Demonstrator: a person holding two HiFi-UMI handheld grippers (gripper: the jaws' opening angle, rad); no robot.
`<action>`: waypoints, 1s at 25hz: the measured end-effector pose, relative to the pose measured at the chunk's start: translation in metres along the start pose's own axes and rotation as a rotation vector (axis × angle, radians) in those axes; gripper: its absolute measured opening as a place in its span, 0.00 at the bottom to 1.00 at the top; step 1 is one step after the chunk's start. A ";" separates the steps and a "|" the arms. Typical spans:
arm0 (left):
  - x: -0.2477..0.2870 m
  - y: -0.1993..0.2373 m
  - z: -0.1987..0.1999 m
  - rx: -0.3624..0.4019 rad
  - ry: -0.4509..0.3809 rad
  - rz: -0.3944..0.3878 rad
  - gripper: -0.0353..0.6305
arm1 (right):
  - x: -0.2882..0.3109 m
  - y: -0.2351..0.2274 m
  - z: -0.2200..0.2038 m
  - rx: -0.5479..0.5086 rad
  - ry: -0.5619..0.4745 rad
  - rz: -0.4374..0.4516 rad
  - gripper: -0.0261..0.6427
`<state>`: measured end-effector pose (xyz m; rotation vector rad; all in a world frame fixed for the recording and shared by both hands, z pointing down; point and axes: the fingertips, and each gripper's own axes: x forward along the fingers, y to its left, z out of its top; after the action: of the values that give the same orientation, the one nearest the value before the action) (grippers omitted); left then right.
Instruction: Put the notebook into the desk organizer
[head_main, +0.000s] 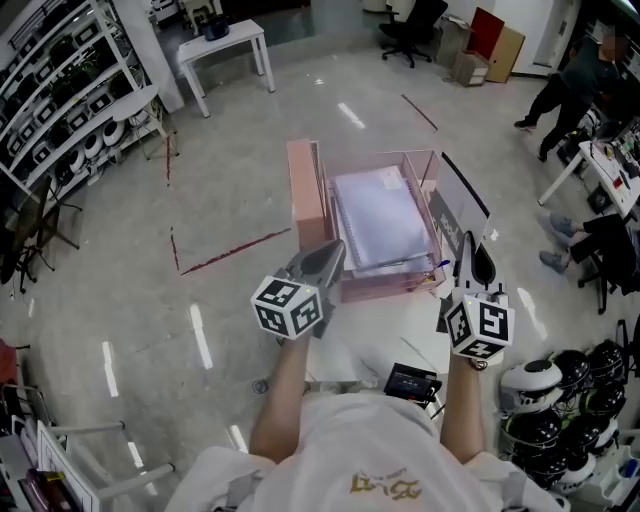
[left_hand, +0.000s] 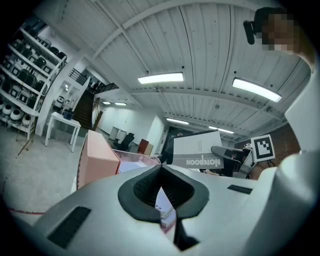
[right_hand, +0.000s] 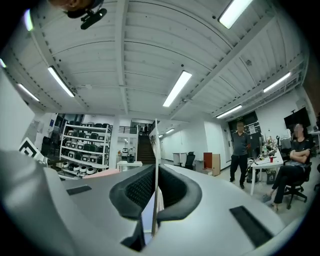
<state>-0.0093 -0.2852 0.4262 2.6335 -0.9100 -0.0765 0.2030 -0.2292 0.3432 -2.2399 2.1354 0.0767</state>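
Observation:
A pink desk organizer (head_main: 305, 190) stands on a small table below me, and several notebooks (head_main: 380, 215) lie flat in its clear tray. My right gripper (head_main: 472, 255) is shut on a thin grey-and-white notebook (head_main: 456, 212) and holds it upright on edge, just right of the organizer. Seen from the right gripper view, the notebook (right_hand: 156, 150) is a thin vertical edge pinched between the pads. The left gripper view shows its cover (left_hand: 204, 150) with the pink organizer (left_hand: 97, 160) at left. My left gripper (head_main: 325, 262) hovers shut and empty at the organizer's near left corner.
A black device (head_main: 411, 381) lies on the table's near edge. Helmets (head_main: 560, 385) pile up at the right, and shelves of helmets (head_main: 60, 110) line the left wall. A white table (head_main: 222, 40) stands far back. People (head_main: 570, 80) are by desks at the right.

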 end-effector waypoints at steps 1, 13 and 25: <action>0.002 0.001 0.001 0.002 -0.003 0.005 0.08 | 0.004 0.002 0.001 -0.002 -0.003 0.011 0.07; 0.014 0.008 -0.001 0.003 -0.010 0.053 0.08 | 0.031 0.018 -0.013 -0.128 0.008 0.100 0.07; 0.007 0.027 -0.002 -0.006 -0.005 0.092 0.08 | 0.049 0.045 -0.028 -0.301 0.042 0.135 0.07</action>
<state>-0.0188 -0.3084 0.4381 2.5835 -1.0294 -0.0632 0.1606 -0.2819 0.3679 -2.2562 2.4402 0.3847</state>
